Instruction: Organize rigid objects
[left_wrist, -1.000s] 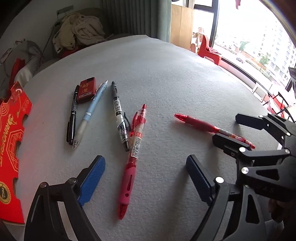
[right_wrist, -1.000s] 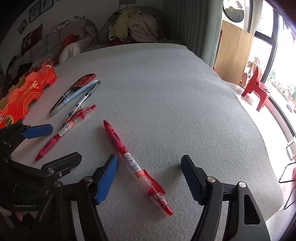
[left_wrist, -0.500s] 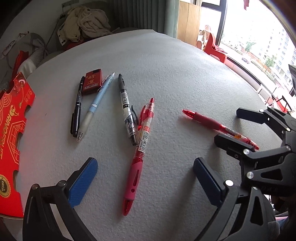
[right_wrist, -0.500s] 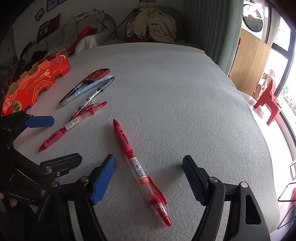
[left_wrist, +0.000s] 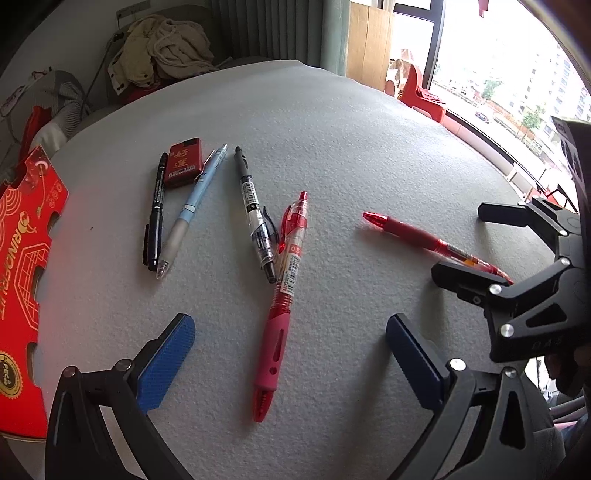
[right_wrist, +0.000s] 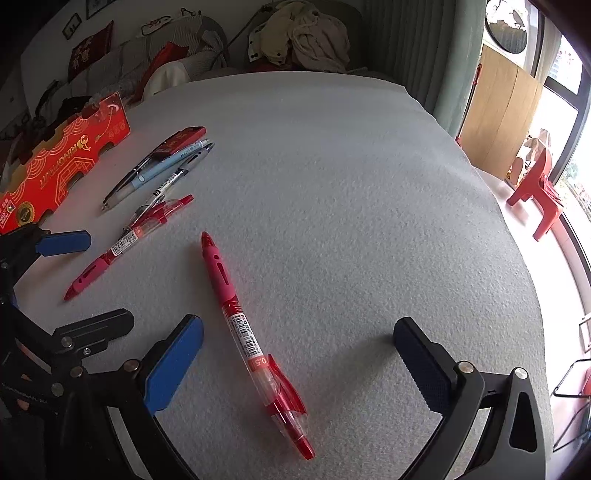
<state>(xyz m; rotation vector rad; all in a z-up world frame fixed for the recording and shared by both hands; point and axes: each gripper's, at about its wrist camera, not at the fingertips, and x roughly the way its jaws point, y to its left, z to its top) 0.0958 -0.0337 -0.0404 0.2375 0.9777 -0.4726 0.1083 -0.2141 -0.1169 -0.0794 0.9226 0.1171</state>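
A grey felt-covered bench (left_wrist: 369, 147) fills both views. The left tongs (left_wrist: 288, 354) stand spread, straddling one red pen's (left_wrist: 284, 299) grip end without touching it. The right tongs (right_wrist: 295, 365) are opening around a second red pen (right_wrist: 243, 332), pads clear of it. At ten o'clock lies a loose row of pens (left_wrist: 192, 206). This looks like the gathering step; next, each needs a pinch at mid-barrel
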